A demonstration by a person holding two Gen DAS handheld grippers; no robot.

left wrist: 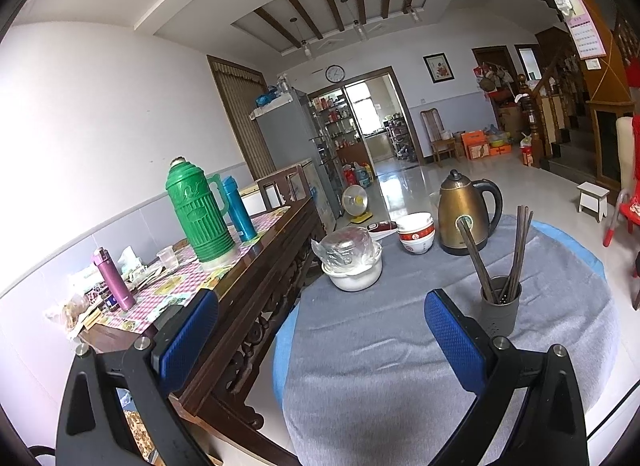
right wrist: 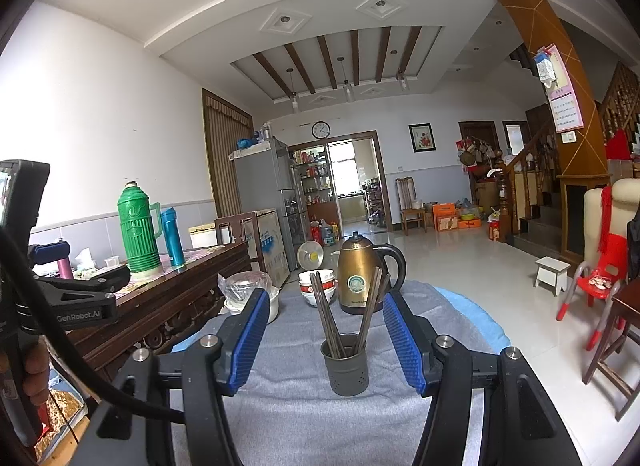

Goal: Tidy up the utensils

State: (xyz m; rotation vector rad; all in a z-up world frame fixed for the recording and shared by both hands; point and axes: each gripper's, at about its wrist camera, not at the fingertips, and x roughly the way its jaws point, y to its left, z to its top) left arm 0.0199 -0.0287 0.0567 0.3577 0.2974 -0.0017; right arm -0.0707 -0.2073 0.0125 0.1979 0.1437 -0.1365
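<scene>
A dark grey perforated utensil holder [right wrist: 345,364] stands upright on the grey cloth-covered round table [right wrist: 288,418]. Several dark wooden chopsticks [right wrist: 328,314] lean apart inside it. My right gripper [right wrist: 325,297] is open. The holder sits centred between its blue pads [right wrist: 248,338], with a gap on each side and no pad touching it. My left gripper [left wrist: 320,330] is open and holds nothing, over the table's left edge. The holder [left wrist: 500,310] and chopsticks [left wrist: 516,250] lie just right of its right finger. A hand [right wrist: 36,370] holds the left gripper's black body [right wrist: 80,294] at the left edge of the right wrist view.
Behind the holder stand a bronze kettle [right wrist: 360,274], stacked red-and-white bowls [right wrist: 316,286] and a white pot with a plastic-covered lid [left wrist: 352,262]. A carved wooden side table [left wrist: 256,286] at the left carries a green thermos [left wrist: 198,213] and flasks. A red chair [right wrist: 596,286] stands at the right.
</scene>
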